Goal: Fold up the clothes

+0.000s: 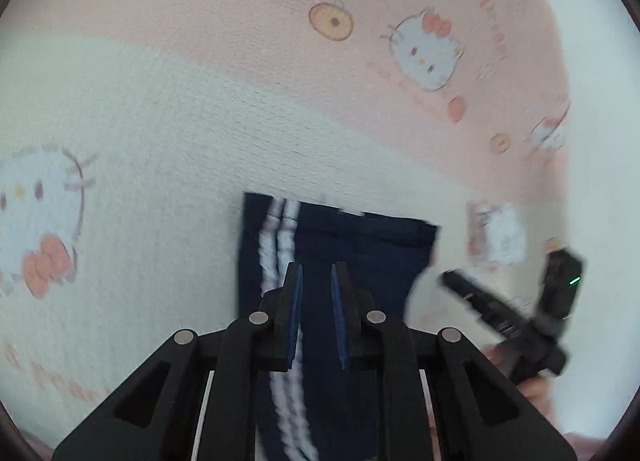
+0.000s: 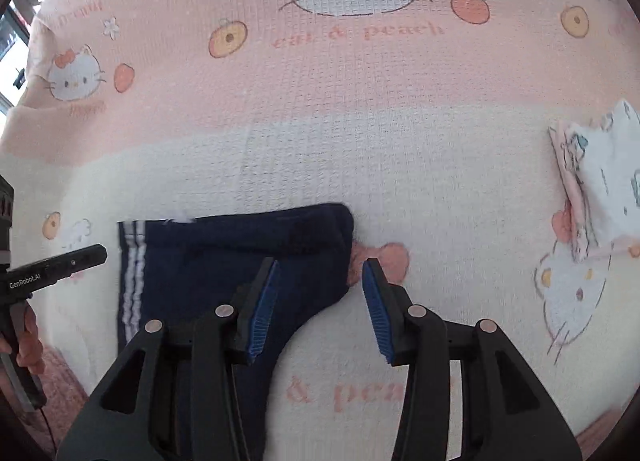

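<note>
While navy pants [image 2: 224, 261] lie flat on blanket [image 2: 360, 165], left gripper [image 1: 316, 281] hovers above them, jaws slightly apart, empty. Right gripper [image 2: 320, 273] jaws wide, straddling pants' right edge. Folded cloth [image 2: 600, 177] far right.

Both grippers black plastic — left gripper [image 1: 316, 273], right gripper [image 2: 320, 265]. Blue ribbed pads [image 2: 264, 309], silver pivot screws. White "GenRobot.AI" marking on the left unit.

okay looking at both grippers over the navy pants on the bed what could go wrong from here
1. The right gripper straddles the edge of the pants; closing there could also pinch the blanket underneath.
2. The left gripper has only a narrow gap over the pants, so it may grab just one layer and leave the fold uneven.
</note>
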A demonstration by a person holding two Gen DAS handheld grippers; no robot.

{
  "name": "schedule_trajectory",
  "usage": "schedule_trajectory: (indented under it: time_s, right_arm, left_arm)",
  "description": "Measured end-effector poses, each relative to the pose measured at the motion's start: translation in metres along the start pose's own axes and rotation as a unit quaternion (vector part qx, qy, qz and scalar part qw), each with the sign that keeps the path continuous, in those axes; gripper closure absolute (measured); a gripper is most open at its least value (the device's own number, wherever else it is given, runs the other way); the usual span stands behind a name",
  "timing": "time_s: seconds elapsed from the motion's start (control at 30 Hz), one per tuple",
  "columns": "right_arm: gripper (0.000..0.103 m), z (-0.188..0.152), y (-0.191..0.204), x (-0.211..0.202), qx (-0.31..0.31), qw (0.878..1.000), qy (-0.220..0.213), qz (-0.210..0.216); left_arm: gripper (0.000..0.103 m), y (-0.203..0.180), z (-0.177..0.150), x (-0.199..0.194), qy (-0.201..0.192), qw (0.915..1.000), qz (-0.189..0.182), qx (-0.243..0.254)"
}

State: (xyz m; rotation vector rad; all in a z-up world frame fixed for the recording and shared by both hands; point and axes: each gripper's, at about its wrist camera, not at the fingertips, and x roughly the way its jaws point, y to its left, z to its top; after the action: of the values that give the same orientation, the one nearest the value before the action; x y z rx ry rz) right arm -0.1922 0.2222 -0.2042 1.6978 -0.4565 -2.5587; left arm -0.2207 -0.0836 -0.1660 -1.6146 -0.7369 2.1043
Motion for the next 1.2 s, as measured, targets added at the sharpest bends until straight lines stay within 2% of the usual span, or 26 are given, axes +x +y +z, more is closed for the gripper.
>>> schedule_trajectory:
  time_s: [0.1, 0.27, 0.4, 0.5, 0.63, 0.7, 0.83, 0.87, 0.97, 1.1, 1.2]
  right_arm:
    - [0.058, -0.043, 0.008, -0.009, 0.025, 0.997, 0.048, 0.056]
    - [0.058, -0.120, 0.019, -0.019, 0.024, 0.991, 0.105, 0.081]
    - [0.058, -0.158, 0.025, -0.025, 0.014, 0.988, 0.128, 0.084]
    - [0.058, -0.171, 0.027, -0.030, 0.011, 0.987, 0.132, 0.087]
    - [0.058, -0.178, 0.030, -0.028, 0.014, 0.987, 0.131, 0.086]
    - [0.058, -0.182, 0.026, -0.029, 0.032, 0.987, 0.120, 0.102]
    - [0.058, -0.191, 0.010, -0.025, 0.093, 0.977, 0.125, 0.147]
    - [0.058, -0.191, 0.007, -0.024, 0.097, 0.976, 0.127, 0.149]
    - [0.058, -0.189, 0.000, -0.023, 0.110, 0.974, 0.118, 0.160]
    - [0.057, -0.191, -0.005, -0.015, 0.134, 0.962, 0.123, 0.203]
    - [0.056, -0.192, -0.005, -0.012, 0.140, 0.959, 0.121, 0.216]
  left_arm:
    - [0.069, 0.008, -0.044, 0.000, 0.016, 0.9990, 0.009, -0.040]
    - [0.068, 0.019, -0.114, 0.009, 0.055, 0.9938, 0.023, -0.094]
    - [0.067, 0.019, -0.156, -0.005, 0.056, 0.9938, 0.044, -0.086]
    - [0.060, 0.021, -0.167, -0.010, 0.058, 0.9927, 0.050, -0.093]
    - [0.059, 0.023, -0.181, -0.009, 0.057, 0.9920, 0.046, -0.103]
    - [0.058, 0.026, -0.186, -0.006, 0.057, 0.9916, 0.050, -0.105]
    - [0.058, 0.040, -0.195, -0.001, 0.057, 0.9884, 0.014, -0.140]
    - [0.058, 0.042, -0.196, -0.001, 0.052, 0.9881, -0.008, -0.145]
    - [0.058, 0.045, -0.197, 0.002, 0.051, 0.9848, -0.026, -0.164]
    - [0.058, 0.039, -0.191, 0.005, 0.045, 0.9884, -0.004, -0.145]
    - [0.060, 0.033, -0.189, 0.010, 0.054, 0.9894, -0.002, -0.135]
